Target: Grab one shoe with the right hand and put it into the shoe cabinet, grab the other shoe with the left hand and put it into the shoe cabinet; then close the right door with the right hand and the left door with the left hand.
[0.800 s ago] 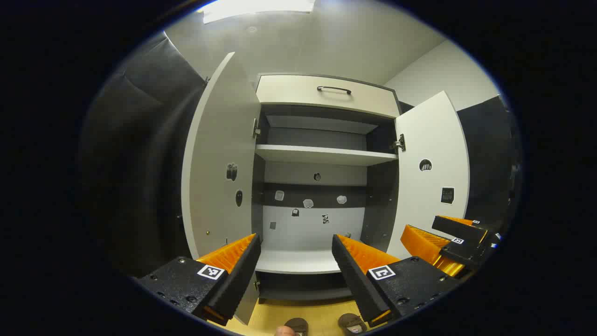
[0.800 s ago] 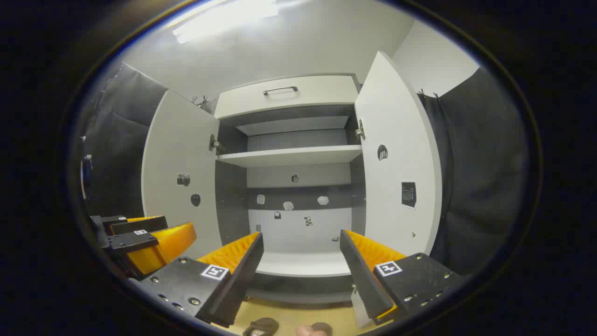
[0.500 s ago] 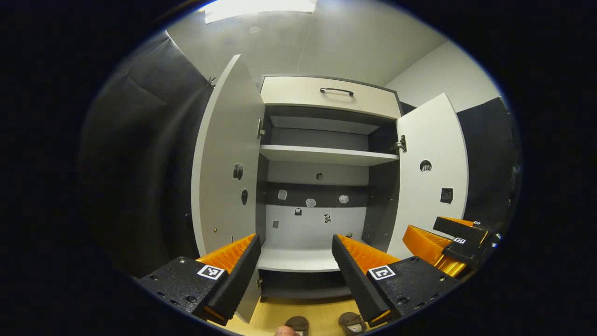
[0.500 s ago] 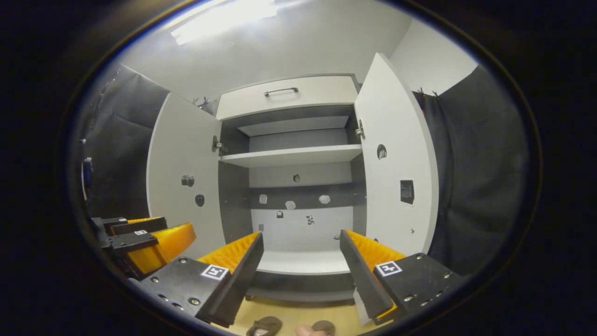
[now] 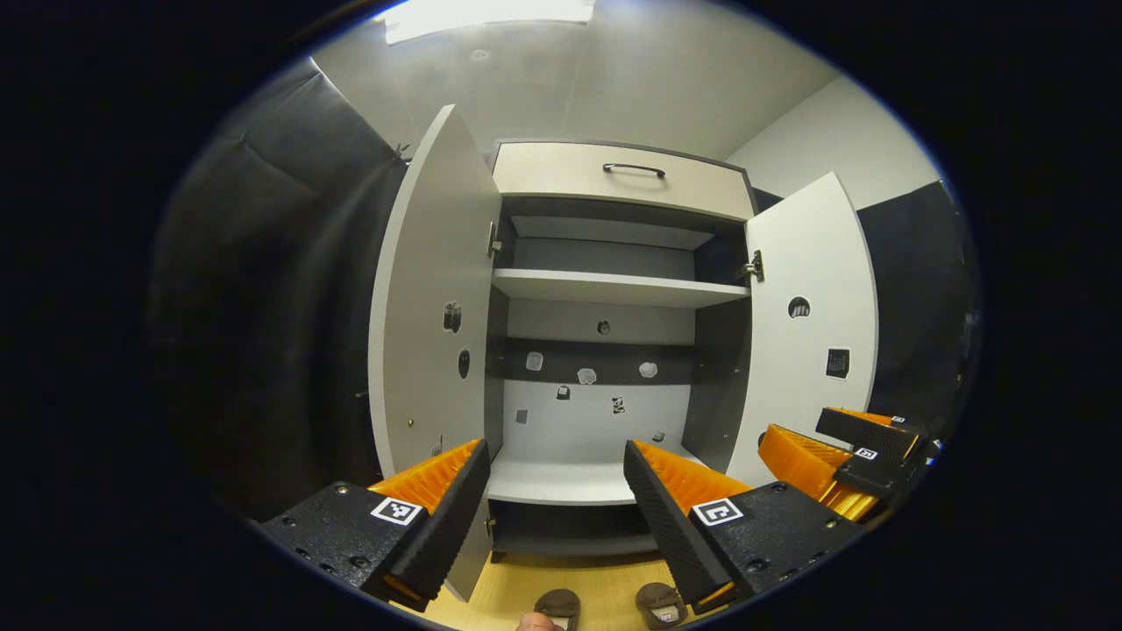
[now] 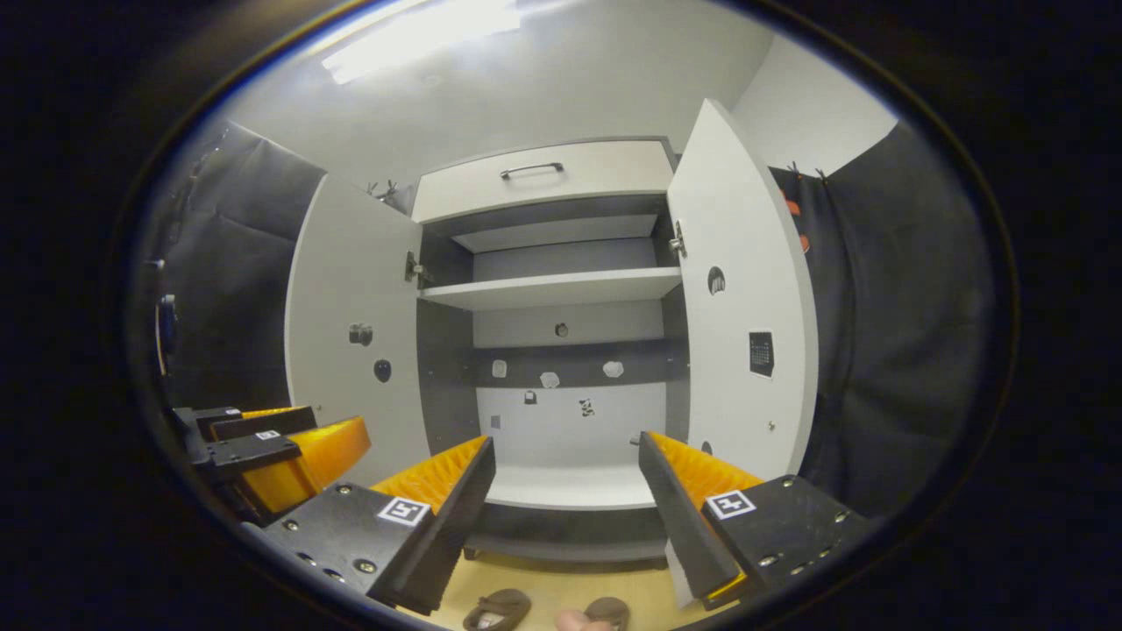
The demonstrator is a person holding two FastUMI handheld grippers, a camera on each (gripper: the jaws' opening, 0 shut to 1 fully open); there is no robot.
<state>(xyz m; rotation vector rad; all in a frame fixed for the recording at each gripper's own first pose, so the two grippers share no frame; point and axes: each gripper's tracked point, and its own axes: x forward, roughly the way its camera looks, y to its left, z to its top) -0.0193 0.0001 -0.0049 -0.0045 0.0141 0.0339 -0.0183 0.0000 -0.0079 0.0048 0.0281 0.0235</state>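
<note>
Two tools hang side by side before the open shoe cabinet (image 5: 614, 289), neither with anything between its fingers. In the left gripper view the left tool (image 5: 554, 478) stands wide apart, framing the cabinet's lower shelf (image 5: 561, 482); the right tool (image 5: 841, 456) shows at the far right edge, but how far it is spread cannot be told from there. In the right gripper view the right tool (image 6: 565, 478) is likewise spread wide and holds nothing.

Both doors stand swung out: the left door (image 5: 434, 307) and the right door (image 5: 811, 324), each with small stickers on its inner face. A drawer (image 5: 622, 175) with a dark handle sits at the top.

Both shoes (dark slip-ons, partly cut off by the view's edge) lie on the wooden floor (image 5: 596, 587) just in front of the cabinet: the left shoe (image 5: 558, 606), the right shoe (image 5: 660, 605), near each other.
</note>
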